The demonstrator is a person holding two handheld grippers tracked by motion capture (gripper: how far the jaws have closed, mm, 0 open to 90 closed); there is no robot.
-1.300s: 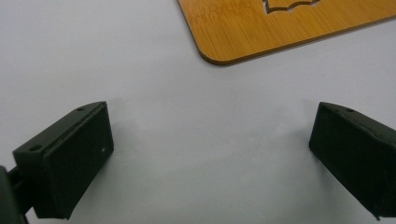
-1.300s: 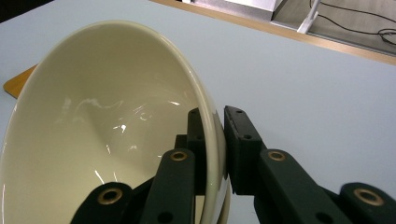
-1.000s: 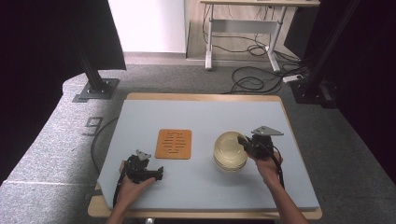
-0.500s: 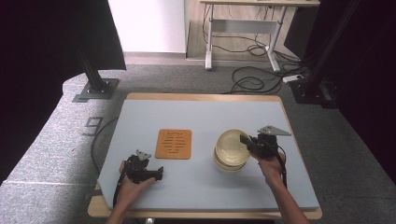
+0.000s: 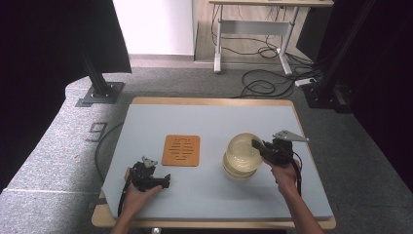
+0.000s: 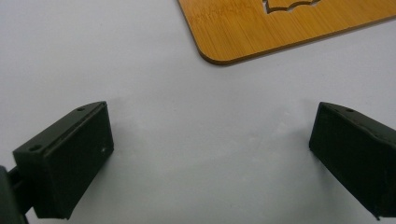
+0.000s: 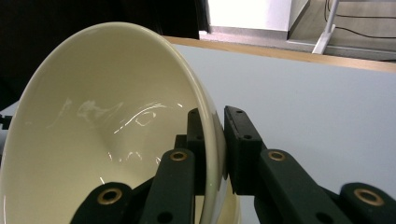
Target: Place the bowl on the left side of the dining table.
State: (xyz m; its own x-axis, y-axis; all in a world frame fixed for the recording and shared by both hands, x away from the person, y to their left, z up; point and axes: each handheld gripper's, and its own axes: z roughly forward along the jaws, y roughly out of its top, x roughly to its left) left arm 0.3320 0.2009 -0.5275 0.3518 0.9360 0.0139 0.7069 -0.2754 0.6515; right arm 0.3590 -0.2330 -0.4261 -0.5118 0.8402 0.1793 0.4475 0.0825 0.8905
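Note:
A cream bowl is lifted off a stack of cream bowls at the table's right middle. My right gripper is shut on that top bowl's rim; in the right gripper view the bowl stands tilted with its rim pinched between the jaws. An orange bamboo trivet lies flat at the table's centre, and its corner appears in the left gripper view. My left gripper rests near the front left, open, with bare table between its fingers.
The grey table top has a wooden edge. Beyond it are a desk frame, floor cables and black stand bases on carpet.
The right gripper has raised the top bowl slightly and tilted it off the stack. The left gripper has stayed put.

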